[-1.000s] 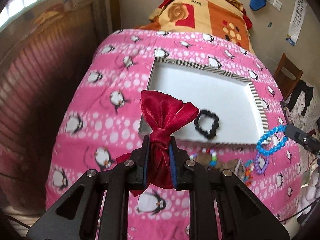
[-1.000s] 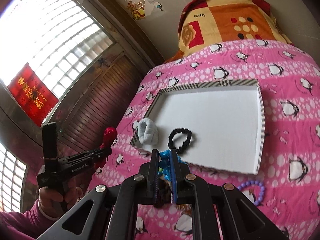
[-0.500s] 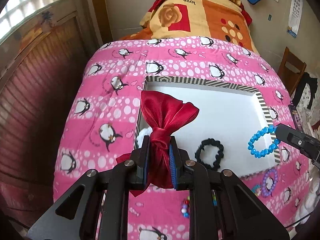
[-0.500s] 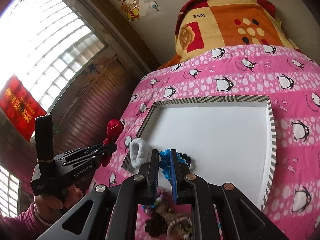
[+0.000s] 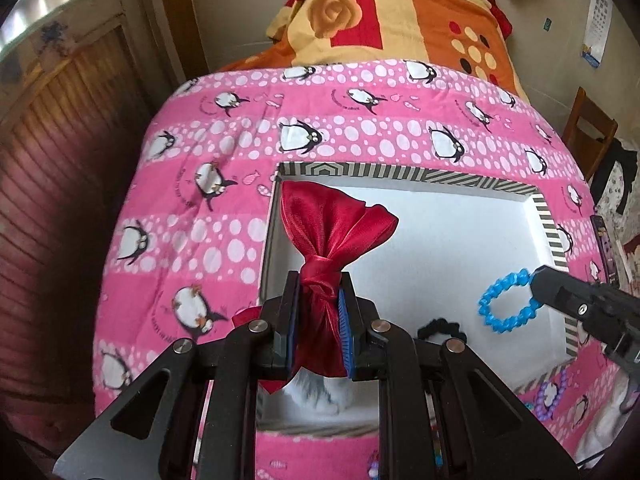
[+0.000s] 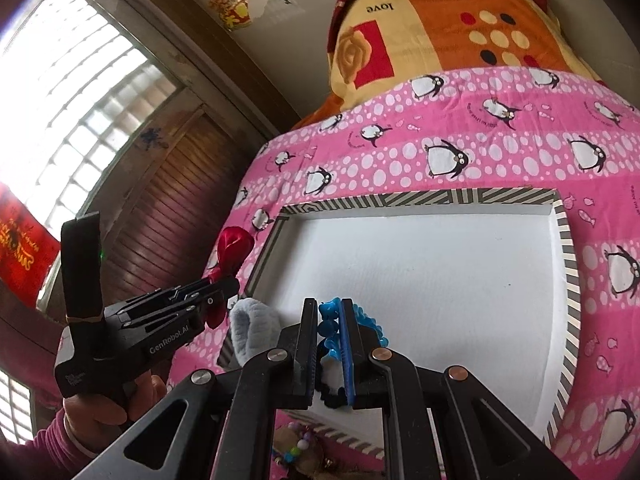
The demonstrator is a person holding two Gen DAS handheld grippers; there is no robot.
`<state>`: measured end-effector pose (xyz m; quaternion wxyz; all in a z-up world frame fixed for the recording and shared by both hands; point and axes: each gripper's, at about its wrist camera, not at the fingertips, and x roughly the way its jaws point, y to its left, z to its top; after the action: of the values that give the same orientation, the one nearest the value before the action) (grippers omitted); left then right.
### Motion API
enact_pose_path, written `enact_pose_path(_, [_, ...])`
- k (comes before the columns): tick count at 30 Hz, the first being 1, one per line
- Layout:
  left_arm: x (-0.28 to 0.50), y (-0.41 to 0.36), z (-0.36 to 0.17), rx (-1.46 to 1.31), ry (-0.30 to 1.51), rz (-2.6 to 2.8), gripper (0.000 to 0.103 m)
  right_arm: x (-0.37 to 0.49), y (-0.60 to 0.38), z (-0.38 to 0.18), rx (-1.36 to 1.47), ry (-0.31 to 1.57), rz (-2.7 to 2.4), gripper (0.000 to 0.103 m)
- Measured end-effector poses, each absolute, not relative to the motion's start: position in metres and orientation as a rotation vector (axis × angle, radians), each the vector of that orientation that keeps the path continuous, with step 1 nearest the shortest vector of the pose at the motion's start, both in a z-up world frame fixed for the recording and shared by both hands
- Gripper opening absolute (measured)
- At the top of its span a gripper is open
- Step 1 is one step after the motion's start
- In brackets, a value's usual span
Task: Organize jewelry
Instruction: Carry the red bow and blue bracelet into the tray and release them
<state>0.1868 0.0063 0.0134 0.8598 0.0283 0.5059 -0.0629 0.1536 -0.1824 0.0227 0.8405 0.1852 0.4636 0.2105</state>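
Note:
My left gripper [image 5: 319,292] is shut on the knot of a red satin bow [image 5: 332,224], held above the near left corner of a white tray [image 5: 460,236] with a striped rim. In the right wrist view the same gripper [image 6: 228,286] holds the bow [image 6: 232,248] at the tray's left edge. My right gripper [image 6: 329,312] is shut on a blue bead bracelet [image 6: 330,320]; in the left wrist view that bracelet [image 5: 506,304] hangs over the tray's right side. A black scrunchie [image 5: 440,326] and a pale fluffy scrunchie [image 6: 256,328] lie in the tray [image 6: 440,280].
The tray rests on a pink penguin-print quilt [image 5: 200,208]. A purple bead bracelet [image 5: 554,396] and several beaded pieces [image 6: 296,446] lie on the quilt near the tray's front edge. An orange pillow [image 5: 400,20] sits behind; a wooden chair [image 5: 588,124] stands at right.
Both grippers have moved forward over the tray with their loads. The tray looms larger, and the loose jewelry on the quilt has slipped below and behind the fingers.

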Motion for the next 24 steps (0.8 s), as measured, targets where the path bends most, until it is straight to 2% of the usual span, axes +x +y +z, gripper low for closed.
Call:
enact_pose_path(12, [0.219,0.013,-0.025,0.042,1.144,-0.111,0.016,0.194,-0.14,-0.027,0.39,1.091,0.481,0.01])
enact_pose_path(17, [0.221,0.012,-0.03,0.06,1.145,-0.111,0.019,0.203,-0.136,-0.047,0.441,1.151,0.494,0.01])
enact_pose_path(21, [0.222,0.015,-0.032,0.041,1.157,-0.103,0.029,0.201,-0.154,-0.049,0.529,1.145,0.472,0.024])
enact_pose_path(24, [0.22,0.017,-0.03,0.03,1.162,-0.103,0.033,0.196,-0.164,-0.039,0.542,1.121,0.467,0.024])
